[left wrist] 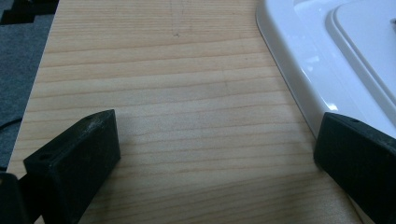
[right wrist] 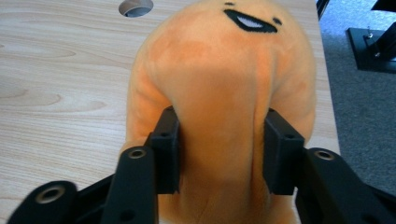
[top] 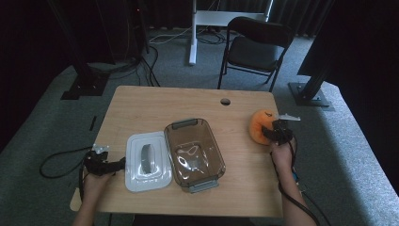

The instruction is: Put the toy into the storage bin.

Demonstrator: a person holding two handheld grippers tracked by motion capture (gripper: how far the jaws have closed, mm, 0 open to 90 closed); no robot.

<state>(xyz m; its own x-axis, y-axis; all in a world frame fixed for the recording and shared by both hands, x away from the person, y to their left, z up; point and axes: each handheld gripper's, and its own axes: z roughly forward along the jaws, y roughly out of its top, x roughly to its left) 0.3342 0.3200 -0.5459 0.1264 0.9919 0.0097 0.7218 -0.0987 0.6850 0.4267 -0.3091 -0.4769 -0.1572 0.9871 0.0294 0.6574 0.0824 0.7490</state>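
Wooden table (top: 155, 101) holds one lid (top: 147, 161), one tub (top: 194, 153); right claw (right wrist: 222, 142) clamps one plush (right wrist: 224, 79) (left claw (left wrist: 210, 154) apart).

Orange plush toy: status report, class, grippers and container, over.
Right gripper shut on orange plush toy. Left gripper open beside white lid. Clear container uncovered, nothing in the way.

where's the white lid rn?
High view: white lid lies flat on the table, left of centre, beside the brown container, with the left tongs at its left edge.
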